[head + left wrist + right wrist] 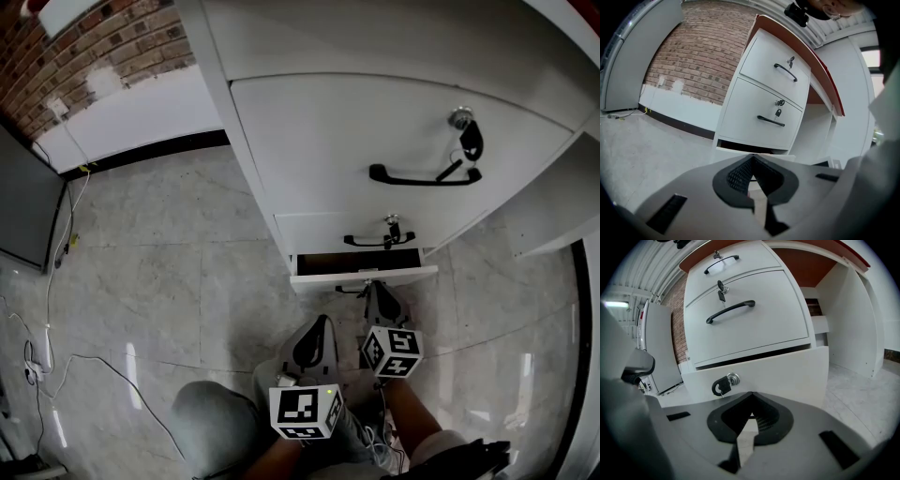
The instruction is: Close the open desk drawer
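The white desk pedestal has its bottom drawer (323,277) pulled out a little, with a dark gap above its front panel (787,371). A key hangs in the lock (726,383) of that panel. My right gripper (375,291) is shut and empty, its tips right at the drawer front; I cannot tell if they touch. The drawer's handle is hidden behind the gripper. My left gripper (322,323) is shut and empty, lower left and farther back from the drawer (724,154). Both sets of jaws (752,157) (751,393) meet at their tips.
Above are a shut middle drawer (319,228) and a shut top drawer (356,122), each with a black handle and key. The desk's knee space (853,310) opens on the right. Cables (56,361) trail over the floor at left. My knee (211,427) is below.
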Tool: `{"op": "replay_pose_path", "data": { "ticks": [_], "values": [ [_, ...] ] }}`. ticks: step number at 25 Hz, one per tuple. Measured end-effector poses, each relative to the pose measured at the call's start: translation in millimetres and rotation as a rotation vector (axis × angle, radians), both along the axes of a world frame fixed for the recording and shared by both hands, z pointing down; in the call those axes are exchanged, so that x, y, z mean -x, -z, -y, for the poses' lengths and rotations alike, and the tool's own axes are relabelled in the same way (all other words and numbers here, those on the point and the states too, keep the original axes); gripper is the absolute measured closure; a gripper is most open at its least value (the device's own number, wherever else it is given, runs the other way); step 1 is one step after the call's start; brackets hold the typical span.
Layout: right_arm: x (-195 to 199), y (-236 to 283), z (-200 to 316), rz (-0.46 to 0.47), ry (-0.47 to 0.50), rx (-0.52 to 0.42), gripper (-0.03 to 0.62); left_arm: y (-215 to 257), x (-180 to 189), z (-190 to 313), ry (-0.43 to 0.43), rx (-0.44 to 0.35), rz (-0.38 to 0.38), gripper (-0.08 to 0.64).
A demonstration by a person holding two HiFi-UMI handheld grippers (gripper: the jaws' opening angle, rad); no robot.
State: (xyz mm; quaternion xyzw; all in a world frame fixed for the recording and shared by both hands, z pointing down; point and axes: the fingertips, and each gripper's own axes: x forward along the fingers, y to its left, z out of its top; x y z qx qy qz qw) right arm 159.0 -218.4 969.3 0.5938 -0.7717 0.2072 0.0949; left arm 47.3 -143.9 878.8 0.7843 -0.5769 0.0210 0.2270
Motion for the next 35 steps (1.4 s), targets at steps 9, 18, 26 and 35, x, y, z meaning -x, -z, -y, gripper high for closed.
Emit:
{"op": "replay_pose_path", "data": {
  "ticks": [9,18,26,35],
  "values": [
    [-0.2,0.4,13.5,0.027,-0.015,0.006,0.594,-1.2,-3.4,1.0,-0.007,-0.002,-0.004,0.563],
    [0.8,0.4,23.9,0.024,-0.011,0.007,0.594,-1.3,-0.5,3.2,0.001,-0.001,-0.017,0.563],
    [1.7,1.6,30.9,0.022,-0.005,0.005,0.594,0.2,2.6,2.7,0.007,-0.003,-0.018,0.562],
    [2.0,1.7,34.8,0.012,-0.017,-0.001,0.594,1.4,3.1,1.8,0.000,-0.018,0.010,0.562]
  ]
}}
